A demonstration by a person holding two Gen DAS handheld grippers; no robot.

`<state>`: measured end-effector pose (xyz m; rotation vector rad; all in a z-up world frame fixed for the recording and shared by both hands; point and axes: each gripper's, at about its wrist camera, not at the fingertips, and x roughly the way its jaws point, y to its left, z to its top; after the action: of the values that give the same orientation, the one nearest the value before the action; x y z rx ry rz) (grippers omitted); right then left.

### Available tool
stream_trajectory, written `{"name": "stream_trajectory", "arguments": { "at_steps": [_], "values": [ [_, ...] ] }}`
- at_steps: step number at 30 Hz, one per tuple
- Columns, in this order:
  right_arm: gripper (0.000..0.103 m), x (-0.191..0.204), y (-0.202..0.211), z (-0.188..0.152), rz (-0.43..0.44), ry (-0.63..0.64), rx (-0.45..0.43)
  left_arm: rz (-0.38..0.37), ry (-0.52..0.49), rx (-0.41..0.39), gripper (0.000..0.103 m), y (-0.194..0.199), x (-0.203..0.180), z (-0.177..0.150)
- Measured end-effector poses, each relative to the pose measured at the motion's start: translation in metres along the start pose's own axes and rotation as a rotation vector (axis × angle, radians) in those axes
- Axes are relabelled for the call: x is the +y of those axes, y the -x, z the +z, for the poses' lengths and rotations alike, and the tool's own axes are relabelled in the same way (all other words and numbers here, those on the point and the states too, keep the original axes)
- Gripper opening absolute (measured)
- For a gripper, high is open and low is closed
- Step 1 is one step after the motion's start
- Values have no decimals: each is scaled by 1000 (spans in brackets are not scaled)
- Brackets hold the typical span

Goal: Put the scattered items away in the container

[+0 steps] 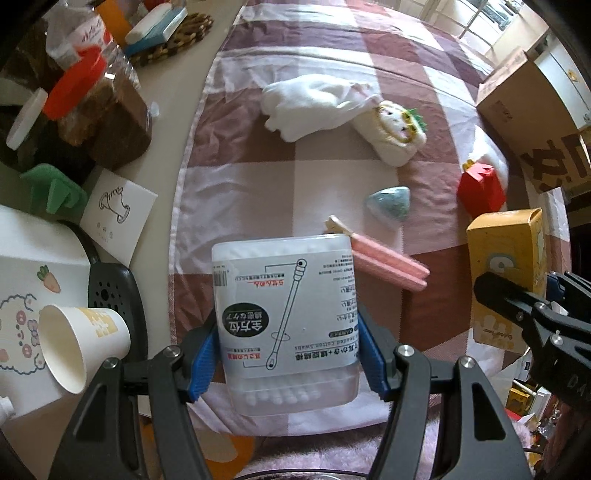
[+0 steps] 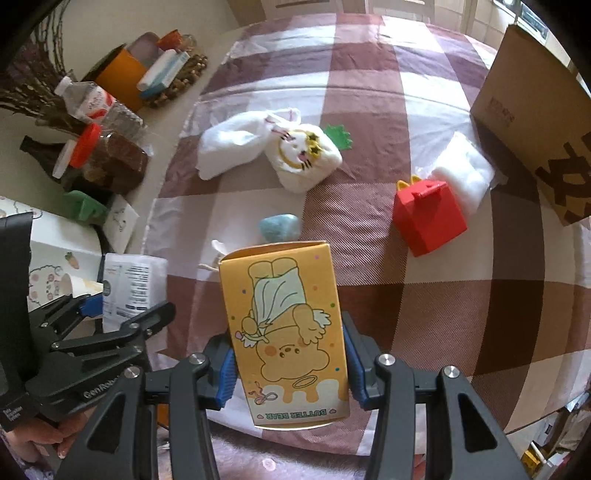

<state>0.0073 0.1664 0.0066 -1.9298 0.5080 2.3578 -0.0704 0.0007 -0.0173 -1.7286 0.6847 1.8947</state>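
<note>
My left gripper (image 1: 288, 363) is shut on a clear cotton swab box (image 1: 284, 314), held above the checked cloth (image 1: 332, 62). My right gripper (image 2: 290, 369) is shut on a yellow bear carton (image 2: 286, 325), which also shows at the right of the left wrist view as the yellow carton (image 1: 506, 266). On the cloth lie a white sock (image 2: 236, 142), a rolled cat-face sock (image 2: 306, 157), a blue-green pouch (image 2: 279, 227), a red toy box (image 2: 428, 218), a white bag (image 2: 465, 177) and a pink clip (image 1: 384, 264). A cardboard box (image 2: 532, 110) stands at the far right.
Left of the cloth the tabletop is crowded: a red-lidded jar (image 1: 96, 107), a water bottle (image 2: 96, 101), a green holder (image 1: 55, 188), a paper cup (image 1: 77, 347), cards (image 1: 118, 214) and a woven basket (image 1: 173, 33). A hand (image 2: 40, 439) holds the left gripper's handle.
</note>
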Motion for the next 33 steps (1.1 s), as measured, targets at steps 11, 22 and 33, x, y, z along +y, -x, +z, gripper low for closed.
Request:
{"name": "stream_trajectory", "arguments": {
  "at_steps": [11,22,33],
  "values": [
    [49,3,25,-1,-18,15,-46,2,-54,-40,66,17,-19,17],
    [49,-14,39,-7,-37,-11,-63,-8,-116,-52,66,22,-50,27],
    [49,-45,47,-15,-52,-76,-76,-45,39,-78,66,21,-83,38]
  ]
}}
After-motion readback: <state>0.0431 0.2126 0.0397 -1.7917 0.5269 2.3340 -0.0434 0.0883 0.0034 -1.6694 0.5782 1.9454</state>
